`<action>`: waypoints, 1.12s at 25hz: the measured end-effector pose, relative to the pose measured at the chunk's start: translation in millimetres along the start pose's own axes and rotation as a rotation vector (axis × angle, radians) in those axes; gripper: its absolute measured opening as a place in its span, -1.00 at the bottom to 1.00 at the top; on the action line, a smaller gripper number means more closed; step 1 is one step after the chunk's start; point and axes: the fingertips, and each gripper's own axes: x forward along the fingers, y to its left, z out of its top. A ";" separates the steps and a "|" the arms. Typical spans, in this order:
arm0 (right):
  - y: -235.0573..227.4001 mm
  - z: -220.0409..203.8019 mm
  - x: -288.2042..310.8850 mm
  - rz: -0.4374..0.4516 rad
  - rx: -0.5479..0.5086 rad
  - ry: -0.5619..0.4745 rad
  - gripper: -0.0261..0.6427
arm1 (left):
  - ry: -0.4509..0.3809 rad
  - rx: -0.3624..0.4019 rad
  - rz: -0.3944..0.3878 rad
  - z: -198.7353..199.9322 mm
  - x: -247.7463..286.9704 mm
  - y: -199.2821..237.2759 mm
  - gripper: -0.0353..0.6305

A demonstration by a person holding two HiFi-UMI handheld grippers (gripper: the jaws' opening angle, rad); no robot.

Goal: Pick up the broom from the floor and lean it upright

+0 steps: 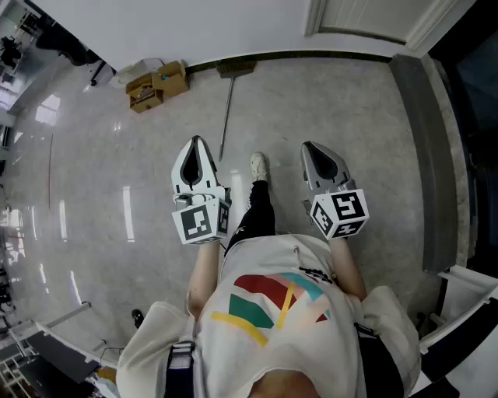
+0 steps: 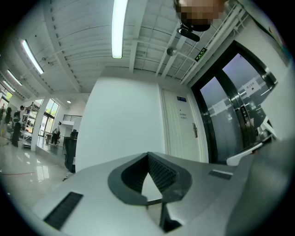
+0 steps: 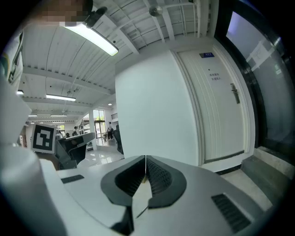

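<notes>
The long broom with a thin grey handle and a dark flat head (image 1: pixel 226 109) lies flat on the pale speckled stone floor (image 1: pixel 117 171). Its head sits against the dark skirting at the foot of the white wall (image 1: pixel 233 23), and its handle runs back toward the person's white shoe (image 1: pixel 258 165), ending just beside the tip of the left claw (image 1: pixel 197 141). The left claw is pressed together with nothing in it, and so is the right claw (image 1: pixel 310 147), whose ribbed pads meet along one line in the right gripper view; both are held out in front of the body, well above the floor. Nothing of the task is done yet. The main risk is a poor pinch. The handle looks slim and lies flush on hard stone, so a claw that comes down barely spread may skid it sideways. A grip at the near end would probably let the head's weight swing the broom out. The shoe could nudge the handle, and the brown cardboard boxes (image 1: pixel 157 84) near the head could snag it. On this glossy floor a leaning broom may slide down again.
</notes>
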 end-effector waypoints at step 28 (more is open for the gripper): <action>-124.3 115.6 484.8 0.210 -0.135 0.173 -0.88 | 0.068 0.017 0.135 -39.7 442.5 183.2 -0.76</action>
